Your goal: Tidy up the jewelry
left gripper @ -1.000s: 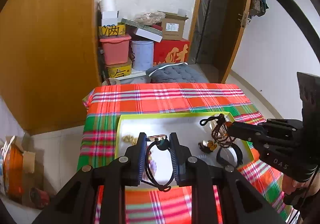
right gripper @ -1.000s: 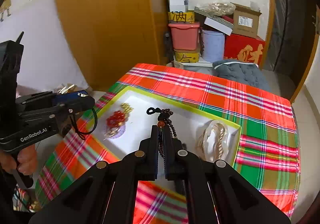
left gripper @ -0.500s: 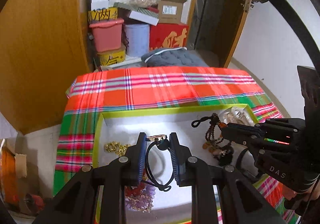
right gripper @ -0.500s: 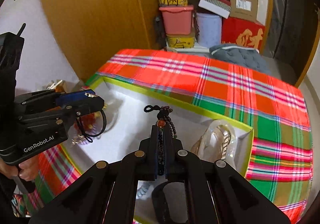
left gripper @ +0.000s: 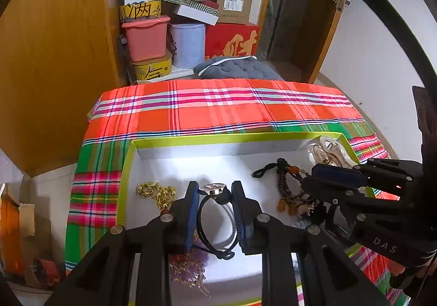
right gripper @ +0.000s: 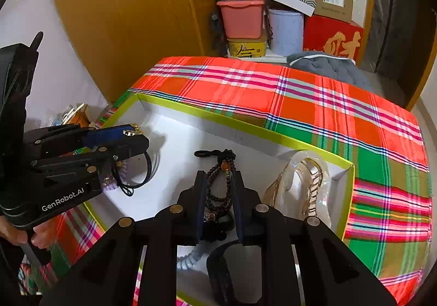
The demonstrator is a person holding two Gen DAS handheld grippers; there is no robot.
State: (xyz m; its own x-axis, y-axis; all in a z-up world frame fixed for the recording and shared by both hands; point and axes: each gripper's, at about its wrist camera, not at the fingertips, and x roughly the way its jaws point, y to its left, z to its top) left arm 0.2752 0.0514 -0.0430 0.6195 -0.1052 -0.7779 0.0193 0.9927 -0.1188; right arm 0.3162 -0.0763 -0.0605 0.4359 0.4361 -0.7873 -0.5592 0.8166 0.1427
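Jewelry lies in a white tray [left gripper: 131, 158] on the plaid surface [left gripper: 218, 112]. Left gripper [left gripper: 214, 213] is clamped on a black cord necklace [left gripper: 215, 224]; right gripper [right gripper: 218, 205] is opening around a dark bead strand [right gripper: 218, 186].

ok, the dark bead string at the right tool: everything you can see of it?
The dark bead string is a doubled strand of small brown-black beads with an orange bead near the top and a black cord loop above it; amber-coloured pendants hang at its lower end. It lies in the white tray, stretched lengthwise between the fingers of the right tool, whose jaws are opening with gaps beside the strand.
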